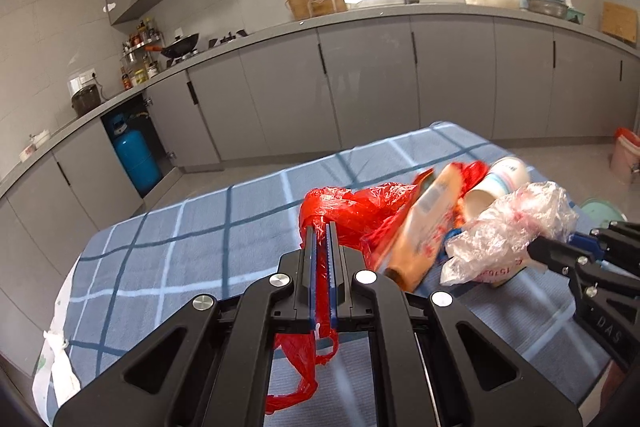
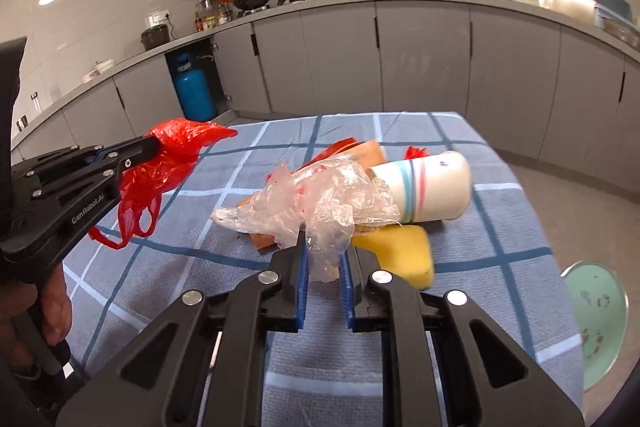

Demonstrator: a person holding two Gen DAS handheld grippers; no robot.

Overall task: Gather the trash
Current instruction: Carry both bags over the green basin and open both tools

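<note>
Left claw (image 1: 323,227) clamped nearly closed; right claw (image 2: 324,247) narrowly parted.

My two wrist views sit close above the checked tablecloth (image 1: 168,251), left beside right, both facing the kitchen counter (image 2: 440,1) and sharing the trash pile (image 2: 360,195).

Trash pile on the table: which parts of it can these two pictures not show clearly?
- Paper cup: its open mouth is covered by the clear plastic wrap in the right wrist view.
- Orange packet: print blurred in the left wrist view.
- Yellow sponge: unseen in the left wrist view.
- Red bag: its opening cannot be made out.
</note>
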